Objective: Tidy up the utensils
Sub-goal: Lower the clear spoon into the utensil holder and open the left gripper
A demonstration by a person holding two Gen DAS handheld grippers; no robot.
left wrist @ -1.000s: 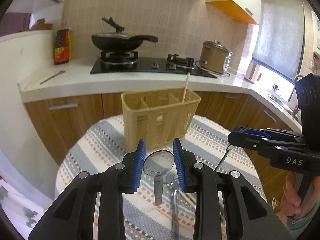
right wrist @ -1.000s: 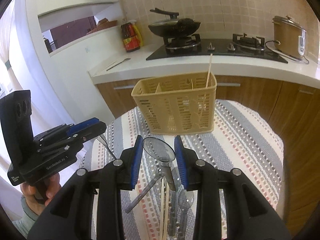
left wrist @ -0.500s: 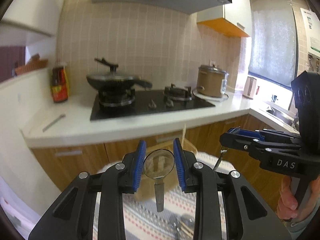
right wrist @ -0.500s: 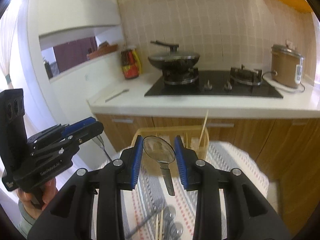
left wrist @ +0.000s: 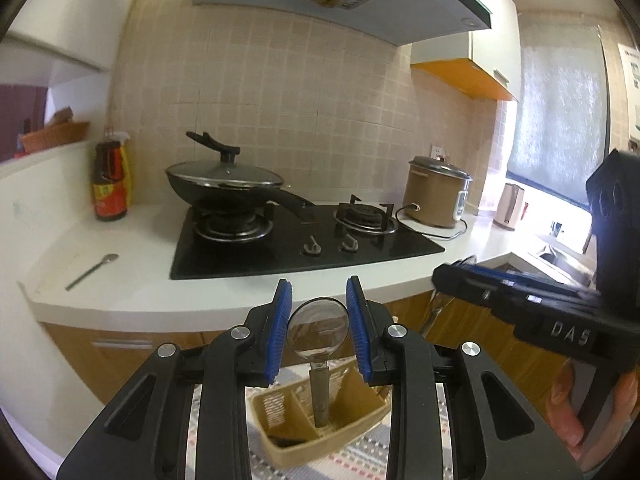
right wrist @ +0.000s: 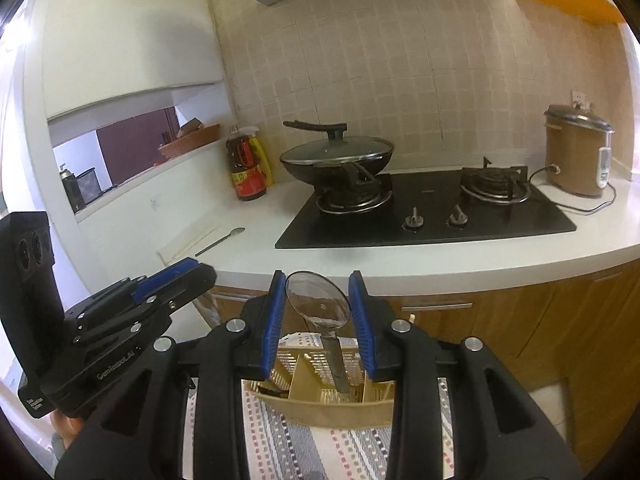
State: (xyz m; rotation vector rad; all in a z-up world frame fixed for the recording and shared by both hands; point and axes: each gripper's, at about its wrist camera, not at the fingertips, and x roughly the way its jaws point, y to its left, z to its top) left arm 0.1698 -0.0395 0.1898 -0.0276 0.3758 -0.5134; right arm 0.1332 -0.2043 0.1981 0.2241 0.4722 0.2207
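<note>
I am holding a spoon [left wrist: 318, 330] by its bowl in my left gripper [left wrist: 319, 328] and another spoon [right wrist: 318, 304] in my right gripper [right wrist: 318, 308], fingers closed on them, handles dangling over the caddy [left wrist: 320, 424]. Both look light, stiff and slippery, probably prone to swivelling.

Both spoons [left wrist: 318, 330] now above caddy [left wrist: 320, 426]

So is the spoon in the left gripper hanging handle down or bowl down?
Handle down. The spoon is pinched at its bowl by the left gripper, handle pointing into the caddy.
</note>
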